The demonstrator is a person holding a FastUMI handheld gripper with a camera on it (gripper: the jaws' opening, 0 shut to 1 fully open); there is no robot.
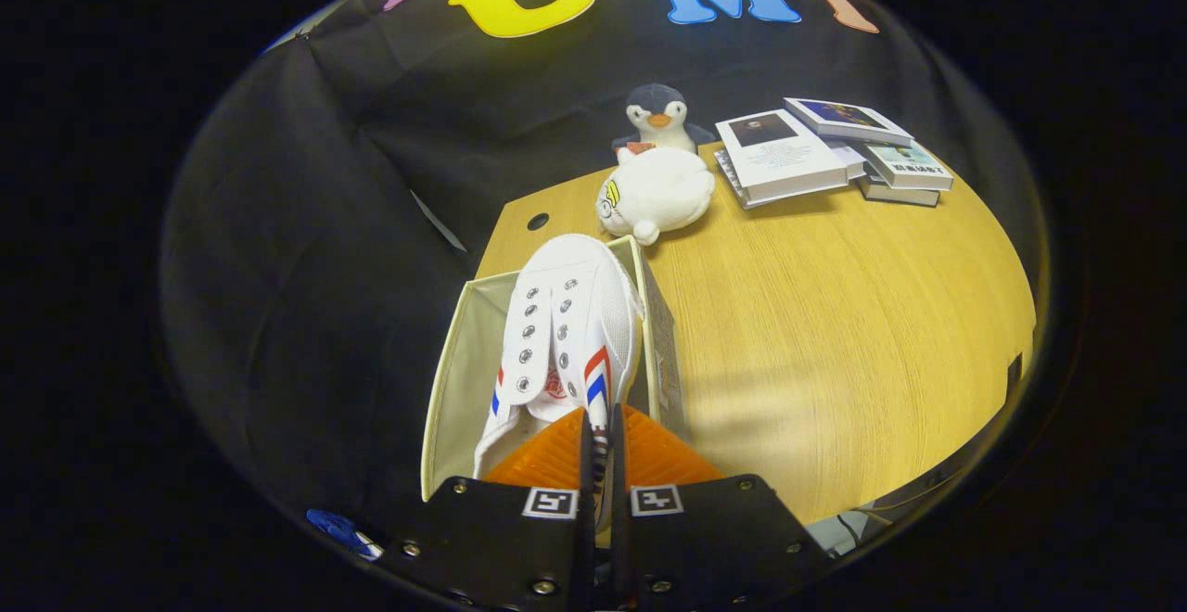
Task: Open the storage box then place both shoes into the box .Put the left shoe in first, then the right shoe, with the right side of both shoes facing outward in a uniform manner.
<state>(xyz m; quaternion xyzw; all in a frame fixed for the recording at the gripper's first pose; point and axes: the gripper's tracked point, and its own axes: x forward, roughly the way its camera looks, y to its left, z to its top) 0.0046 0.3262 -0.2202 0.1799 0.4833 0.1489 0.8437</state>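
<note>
1. Tongs (601,440) sit at the near edge of the scene with both fingers drawn almost together, pinching the side wall of a white shoe (567,334) between them at the heel end.
2. Shoe details: it is a white canvas sneaker with metal eyelets and no laces visible, with red and blue stripes on each side, toe pointing away from the tongs.
3. The shoe is held over or inside an open storage box (461,380), cream-coloured with fabric-like walls; whether the sole rests on the box floor cannot be told.
4. The box stands at the left edge of a wooden surface (835,315), close to the corner that has a small round hole (538,221).
5. Beyond the box's far rim lies a white plush toy (657,193), just beside the shoe's toe in this view.
6. Behind that toy stands a penguin plush (657,116), against the dark cloth wall.
7. To the right of the toys, at the far side of the surface, lies a loose stack of books (835,153), well apart from the box.
</note>
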